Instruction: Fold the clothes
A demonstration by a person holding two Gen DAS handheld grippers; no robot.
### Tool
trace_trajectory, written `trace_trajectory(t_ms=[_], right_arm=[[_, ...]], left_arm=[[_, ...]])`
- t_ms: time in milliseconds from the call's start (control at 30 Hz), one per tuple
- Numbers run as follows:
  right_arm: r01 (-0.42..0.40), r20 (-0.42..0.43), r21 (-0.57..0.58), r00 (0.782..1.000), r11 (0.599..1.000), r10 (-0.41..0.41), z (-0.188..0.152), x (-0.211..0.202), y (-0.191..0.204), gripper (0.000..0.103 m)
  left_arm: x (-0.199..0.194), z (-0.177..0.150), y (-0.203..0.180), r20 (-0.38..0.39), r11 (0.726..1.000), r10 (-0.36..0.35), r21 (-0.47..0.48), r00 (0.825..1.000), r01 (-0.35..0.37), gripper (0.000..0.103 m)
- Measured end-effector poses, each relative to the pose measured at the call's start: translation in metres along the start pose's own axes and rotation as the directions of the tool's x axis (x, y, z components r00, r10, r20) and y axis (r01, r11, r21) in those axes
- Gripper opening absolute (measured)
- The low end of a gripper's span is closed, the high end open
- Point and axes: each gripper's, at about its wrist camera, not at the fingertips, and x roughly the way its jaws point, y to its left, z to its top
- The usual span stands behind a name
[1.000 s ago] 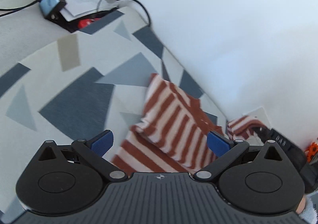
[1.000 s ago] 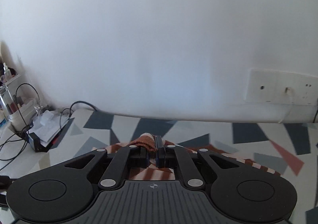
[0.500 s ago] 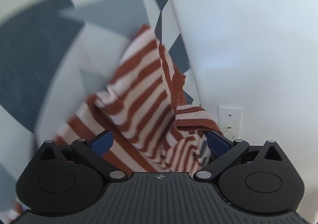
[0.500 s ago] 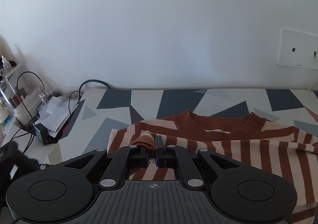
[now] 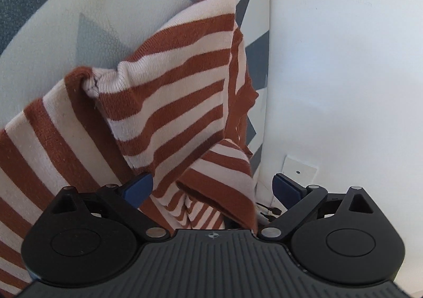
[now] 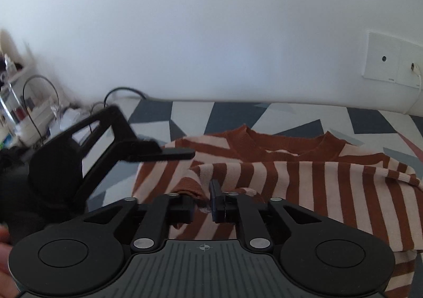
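A rust-and-cream striped sweater (image 6: 304,179) lies on the triangle-patterned cover (image 6: 290,118), collar toward the wall. My right gripper (image 6: 203,205) hovers low over its left part, fingers parted by a narrow gap. The brown sleeve cuff (image 6: 189,188) rests just ahead of the left finger, no longer pinched. My left gripper (image 5: 211,189) is wide open above the sweater (image 5: 171,91), and a folded flap (image 5: 222,173) rises between its blue pads (image 5: 137,189). In the right wrist view, the left gripper (image 6: 169,151) reaches in from the left over the sweater's shoulder.
A white wall (image 6: 211,33) runs close behind the sweater, with a socket plate (image 6: 391,65) on it. Cables and desk clutter (image 6: 31,112) crowd the far left. A bare patch of cover (image 5: 53,20) lies beyond the sweater in the left wrist view.
The right gripper lowered the cuff onto the sweater and its fingers parted slightly. The left gripper swung in over the sweater, staying open.
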Motion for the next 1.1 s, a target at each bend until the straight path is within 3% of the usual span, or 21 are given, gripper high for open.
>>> trace_trajectory(t_ms=[67,167,333,567,733,900,1100], right_arm=[[0.024,-0.014,-0.052,1.0,0.998,-0.025,-0.006,-0.004,0.002,0.045],[0.056,0.004,-0.124,0.998,0.991,-0.056,-0.016,-0.018,-0.003,0.055],[0.155,0.003,-0.139,0.988,0.978,-0.156,-0.037,-0.037,-0.038,0.059],[0.278,-0.025,0.019,0.961,0.961,-0.277,-0.056,-0.042,-0.097,0.056],[0.27,0.014,-0.021,0.963,0.963,-0.269,-0.056,-0.038,-0.096,0.053],[0.228,0.027,-0.097,0.974,0.969,-0.226,-0.045,-0.018,-0.078,0.053],[0.176,-0.045,-0.134,0.982,0.975,-0.183,-0.041,0.006,-0.068,0.051]], left_arm=[[-0.001,0.0,0.0,0.011,1.0,0.008,0.0,1.0,-0.008,0.098],[-0.002,0.0,-0.001,0.021,1.0,0.017,0.003,1.0,-0.017,0.098],[-0.001,-0.001,-0.006,0.048,0.998,0.048,0.032,0.998,-0.05,0.098],[-0.01,-0.006,-0.024,0.094,0.988,0.093,0.117,0.991,-0.104,0.098],[-0.024,0.001,-0.036,0.124,0.981,0.072,0.172,0.99,-0.093,0.097],[-0.037,0.018,-0.033,0.157,0.98,0.097,0.157,0.983,-0.122,0.097],[-0.056,0.026,-0.02,0.176,0.979,0.115,0.147,0.978,-0.142,0.097]])
